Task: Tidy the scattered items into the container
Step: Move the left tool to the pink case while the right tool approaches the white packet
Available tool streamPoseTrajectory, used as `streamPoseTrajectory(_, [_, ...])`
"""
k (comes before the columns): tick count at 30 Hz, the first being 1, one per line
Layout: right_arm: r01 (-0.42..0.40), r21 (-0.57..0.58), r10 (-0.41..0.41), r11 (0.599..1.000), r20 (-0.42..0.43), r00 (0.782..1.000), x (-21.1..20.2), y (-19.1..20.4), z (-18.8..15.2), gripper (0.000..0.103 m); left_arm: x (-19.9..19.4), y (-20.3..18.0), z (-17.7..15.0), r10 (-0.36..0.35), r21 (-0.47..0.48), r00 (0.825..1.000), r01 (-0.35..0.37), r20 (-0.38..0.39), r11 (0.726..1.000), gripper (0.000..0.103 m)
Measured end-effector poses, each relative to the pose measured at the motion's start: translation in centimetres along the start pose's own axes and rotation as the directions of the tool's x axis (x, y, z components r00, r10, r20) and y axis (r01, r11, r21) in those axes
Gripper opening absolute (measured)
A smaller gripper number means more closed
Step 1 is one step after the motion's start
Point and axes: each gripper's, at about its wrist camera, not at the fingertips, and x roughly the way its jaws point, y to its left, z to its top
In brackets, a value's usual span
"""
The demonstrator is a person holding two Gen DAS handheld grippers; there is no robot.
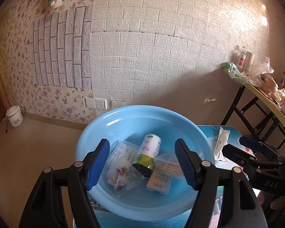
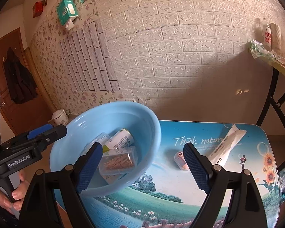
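A light blue plastic basin (image 1: 123,117) (image 2: 81,125) sits on a small table with a printed landscape top (image 2: 171,195). Inside lie a white-and-green tube bottle (image 1: 149,152) (image 2: 121,139), a clear box of toothpicks (image 2: 117,162) (image 1: 169,168), a clear bag of cotton swabs (image 1: 121,151), a small clear bag (image 1: 121,176) and a yellow-white "Face" box (image 1: 159,183). On the table right of the basin lie a small pink capsule (image 2: 179,159) and a white packet (image 2: 228,145) (image 1: 221,142). My left gripper (image 1: 142,166) is open over the basin. My right gripper (image 2: 143,168) is open above the basin's right rim.
A folding table (image 1: 264,95) with bags, bottles and cups stands at the right by the brick-patterned wall. A white pot (image 1: 14,115) sits on the floor at the left. A green tissue box (image 2: 66,9) hangs on the wall. A door with a dark coat (image 2: 19,81) is far left.
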Motion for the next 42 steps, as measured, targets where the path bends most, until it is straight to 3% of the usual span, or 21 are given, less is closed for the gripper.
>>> streamPoseTrajectory(6, [0.03, 0.044, -0.03, 0.999, 0.011, 0.999, -1.5, -3.0, -0.5, 0.088, -0.5, -3.0, 0.0, -0.03, 0.048, 0.999, 0.029, 0.013, 0.998, 0.08])
streamPoseTrajectory(26, [0.17, 0.182, -0.169, 0.969, -0.023, 0.985, -3.9, -15.9, -1.4, 0.088, 1.4, -16.6, -1.6, -0.147, 0.214, 0.989, 0.151, -0.035, 0.965, 0.08])
streamPoseTrajectory(35, [0.18, 0.195, -0.172, 0.964, -0.057, 0.983, -2.5, -19.5, -1.8, 0.088, 4.9, -19.4, -0.9, -0.125, 0.172, 0.988, 0.139, -0.089, 0.975, 0.077])
streamPoseTrajectory(42, [0.209, 0.198, -0.197, 0.958, -0.076, 0.977, -2.1, -22.5, -2.2, 0.088, 8.8, -22.7, -2.6, -0.144, 0.161, 0.971, 0.176, -0.189, 0.971, 0.062])
